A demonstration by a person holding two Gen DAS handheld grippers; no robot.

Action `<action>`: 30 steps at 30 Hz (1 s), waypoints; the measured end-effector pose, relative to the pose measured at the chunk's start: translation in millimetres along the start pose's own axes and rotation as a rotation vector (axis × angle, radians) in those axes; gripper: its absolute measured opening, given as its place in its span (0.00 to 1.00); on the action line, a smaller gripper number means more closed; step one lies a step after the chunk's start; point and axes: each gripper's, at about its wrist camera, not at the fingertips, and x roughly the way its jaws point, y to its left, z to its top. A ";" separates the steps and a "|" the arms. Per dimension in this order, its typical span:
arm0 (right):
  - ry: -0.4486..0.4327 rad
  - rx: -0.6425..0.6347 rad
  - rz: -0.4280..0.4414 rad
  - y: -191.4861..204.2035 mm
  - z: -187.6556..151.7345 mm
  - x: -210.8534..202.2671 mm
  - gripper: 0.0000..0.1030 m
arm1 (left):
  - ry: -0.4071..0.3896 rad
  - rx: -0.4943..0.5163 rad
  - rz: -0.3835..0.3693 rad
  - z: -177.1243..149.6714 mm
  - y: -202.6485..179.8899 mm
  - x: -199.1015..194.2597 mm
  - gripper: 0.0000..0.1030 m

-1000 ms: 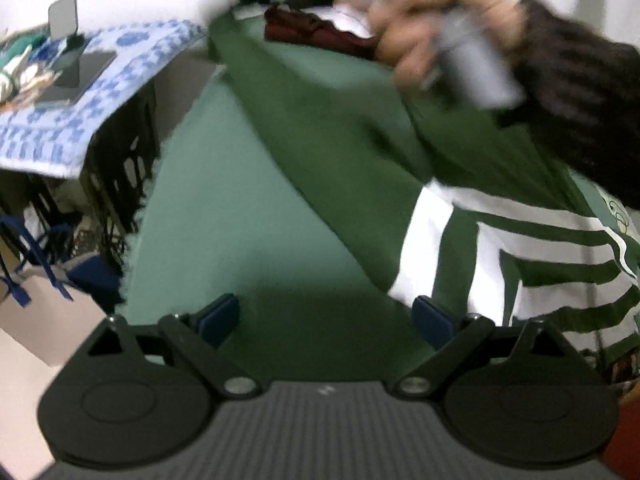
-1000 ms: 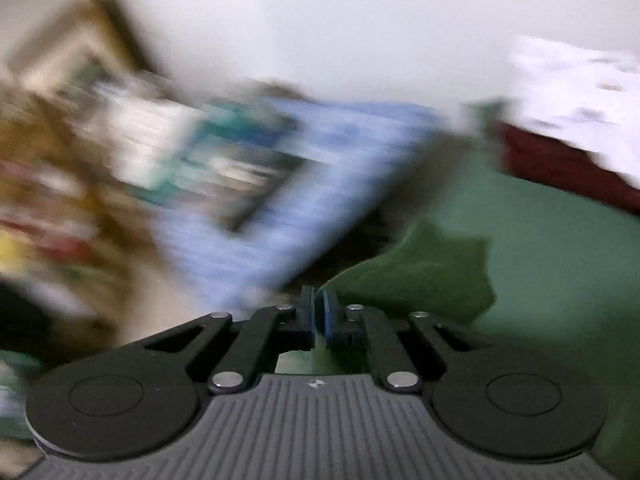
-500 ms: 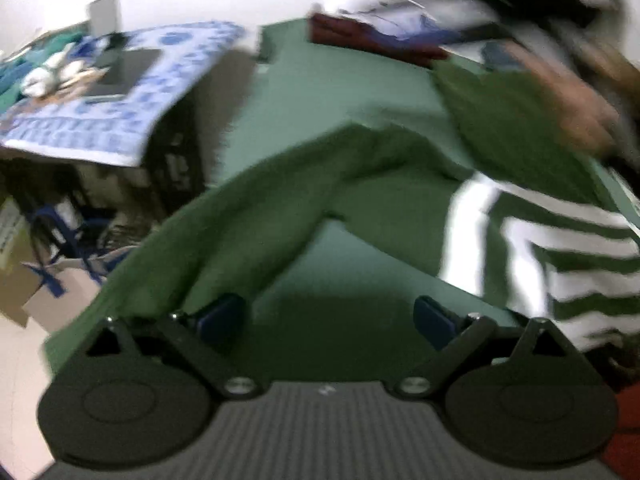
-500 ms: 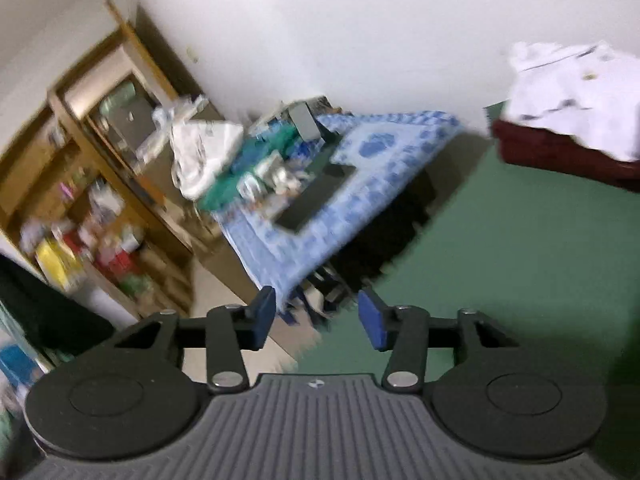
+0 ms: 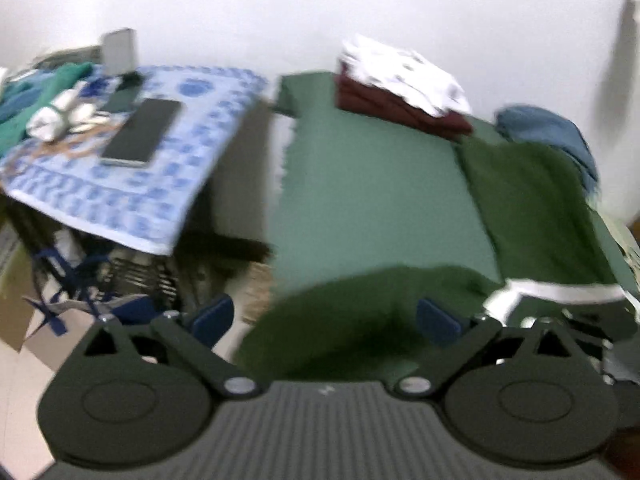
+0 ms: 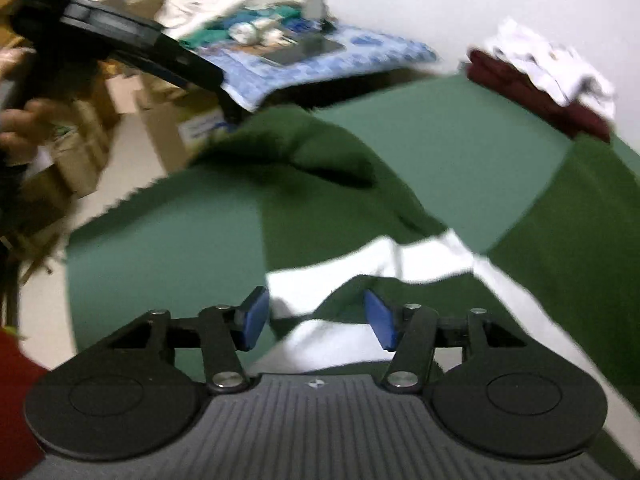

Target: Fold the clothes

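A dark green garment with white stripes (image 5: 532, 208) lies spread on the green-covered table (image 5: 360, 184). One plain green sleeve (image 5: 360, 312) lies across the near part, beneath my left gripper (image 5: 324, 316), which stands wide open and apart from it. In the right wrist view my right gripper (image 6: 318, 318) hovers over the striped part of the garment (image 6: 400, 256). Its jaws are opening, with cloth below the gap and neither pad pressing on it. My left gripper (image 6: 120, 36) shows as a black body at top left, held by a hand (image 6: 20, 128).
A folded stack, maroon under white (image 5: 400, 88), sits at the table's far end beside a blue garment (image 5: 548, 132). To the left stands a side table with a blue patterned cloth (image 5: 132, 200), a phone (image 5: 142, 132) and clutter. Cardboard boxes (image 6: 80, 152) line the floor.
The right gripper let go of the green sleeve, opened and swung down over the striped part. The sleeve dropped onto the table near the left gripper, which drew back and up.
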 end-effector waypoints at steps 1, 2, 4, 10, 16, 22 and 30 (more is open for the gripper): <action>-0.012 0.001 -0.010 0.6 0.5 2.1 0.48 | 0.020 -0.005 -0.031 -3.4 -5.0 1.8 0.95; -0.017 0.004 -0.012 0.5 3.5 2.8 0.41 | 0.041 -0.011 -0.063 -7.0 -9.9 3.7 0.95; -0.009 0.099 0.052 -12.8 9.8 -2.8 0.15 | 0.071 -0.020 -0.121 -13.9 -17.4 4.2 0.95; -0.012 0.362 0.240 -50.3 2.0 -29.7 0.18 | 0.173 -0.069 -0.216 -41.2 -31.0 10.2 0.95; -0.067 0.185 0.209 -7.9 11.2 -27.8 0.41 | 0.189 -0.086 -0.199 -44.4 -31.2 19.5 0.95; -0.066 0.054 0.057 12.1 23.4 23.4 0.38 | 0.184 -0.085 -0.165 -40.5 -22.1 15.5 0.95; -0.123 0.234 0.233 -5.2 30.0 12.0 0.03 | 0.184 -0.137 -0.184 -45.8 -11.2 1.8 0.95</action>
